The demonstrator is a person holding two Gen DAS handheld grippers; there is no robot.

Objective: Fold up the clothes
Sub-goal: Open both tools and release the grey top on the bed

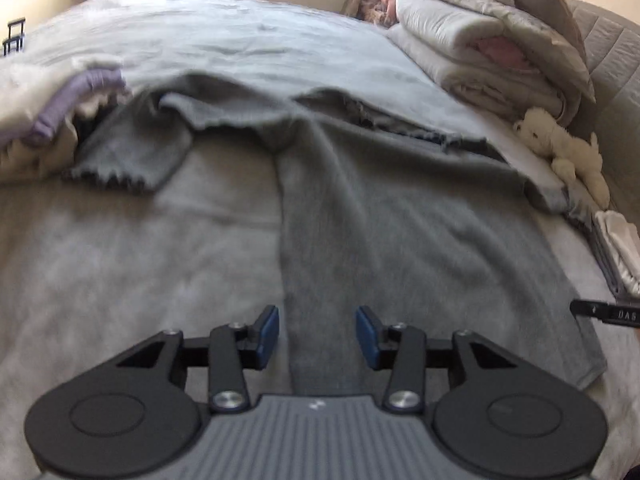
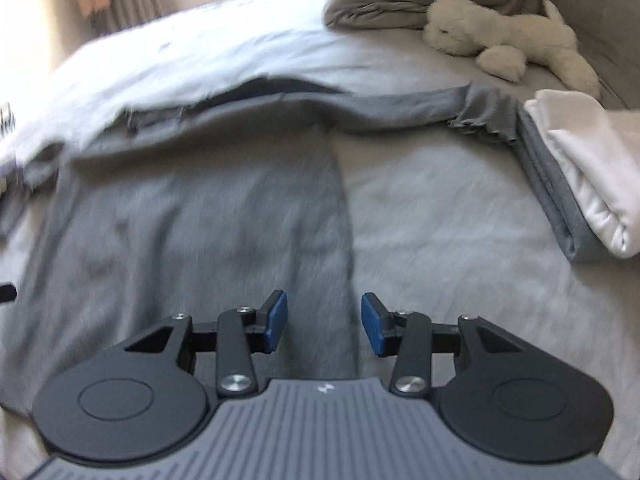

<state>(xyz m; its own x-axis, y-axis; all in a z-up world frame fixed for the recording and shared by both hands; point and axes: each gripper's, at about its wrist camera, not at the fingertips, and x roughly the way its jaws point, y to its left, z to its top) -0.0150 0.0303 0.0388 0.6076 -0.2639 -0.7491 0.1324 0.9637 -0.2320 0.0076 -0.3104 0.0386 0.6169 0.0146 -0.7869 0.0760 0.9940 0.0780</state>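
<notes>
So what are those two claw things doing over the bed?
A person holds a gripper in each hand to fold clothes. A gray sweater lies spread flat on the bed, sleeves out to the sides. The left gripper and the right gripper are both open near its bottom edge, holding nothing. A white stuffed toy and folded laundry sit nearby.
</notes>
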